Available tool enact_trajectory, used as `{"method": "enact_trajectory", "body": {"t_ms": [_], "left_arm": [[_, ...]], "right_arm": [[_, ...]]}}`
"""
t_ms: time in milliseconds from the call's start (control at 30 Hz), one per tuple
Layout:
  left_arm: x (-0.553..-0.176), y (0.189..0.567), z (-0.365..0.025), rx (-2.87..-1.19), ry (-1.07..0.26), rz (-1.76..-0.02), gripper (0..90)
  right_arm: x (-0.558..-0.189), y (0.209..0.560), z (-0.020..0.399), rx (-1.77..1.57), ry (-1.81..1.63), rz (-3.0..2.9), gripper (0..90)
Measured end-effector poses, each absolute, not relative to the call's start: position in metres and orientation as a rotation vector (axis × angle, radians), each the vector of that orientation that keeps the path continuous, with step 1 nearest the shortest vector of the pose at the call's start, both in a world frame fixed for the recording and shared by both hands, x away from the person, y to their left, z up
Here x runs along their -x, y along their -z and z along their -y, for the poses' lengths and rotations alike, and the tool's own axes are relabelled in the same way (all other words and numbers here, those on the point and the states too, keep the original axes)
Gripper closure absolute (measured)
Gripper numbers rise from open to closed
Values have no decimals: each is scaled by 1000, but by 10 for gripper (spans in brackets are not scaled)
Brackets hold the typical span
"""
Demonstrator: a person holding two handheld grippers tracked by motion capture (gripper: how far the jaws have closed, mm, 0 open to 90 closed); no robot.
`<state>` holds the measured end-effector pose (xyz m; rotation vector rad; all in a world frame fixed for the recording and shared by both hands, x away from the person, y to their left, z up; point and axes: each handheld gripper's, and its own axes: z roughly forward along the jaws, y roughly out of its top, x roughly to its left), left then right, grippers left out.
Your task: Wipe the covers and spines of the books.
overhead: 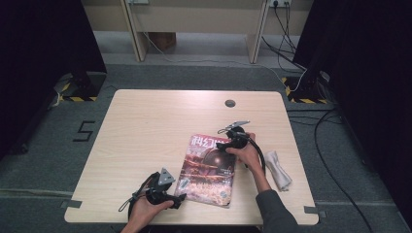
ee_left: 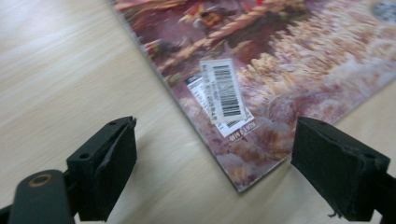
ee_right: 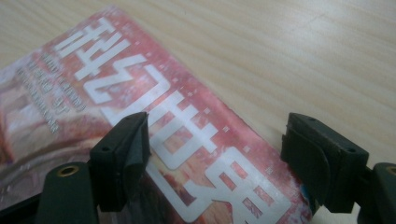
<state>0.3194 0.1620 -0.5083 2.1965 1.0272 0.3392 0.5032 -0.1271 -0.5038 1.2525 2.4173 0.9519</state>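
Now | magazine (overhead: 209, 170): 1 | cloth (overhead: 278, 170): 1 | left claw (ee_left: 215, 172) wide | right claw (ee_right: 215, 158) wide

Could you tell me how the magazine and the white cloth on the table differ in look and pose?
The magazine lies flat with a colourful red cover, while the white cloth is plain and crumpled into a loose bundle. The magazine is larger; the cloth is smaller and narrow. The magazine sits between the left hand-held gripper and right hand-held gripper; the cloth lies apart, to its right. Both rest on the wooden table.
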Motion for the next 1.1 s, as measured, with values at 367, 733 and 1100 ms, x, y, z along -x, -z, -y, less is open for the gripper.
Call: {"method": "enact_trajectory", "body": {"t_ms": [367, 733, 1100], "left_arm": [[-341, 504, -189, -2144, -436, -1131, 205], [-318, 506, -168, -2214, -357, -975, 186], [-340, 506, -180, -2179, -442, -1072, 186]], "right_arm": [[-462, 507, 142, -1157, -988, -2421, 242], [-458, 507, 145, -1162, -994, -2404, 243], [-433, 500, 145, -1086, -876, -2426, 243]]}}
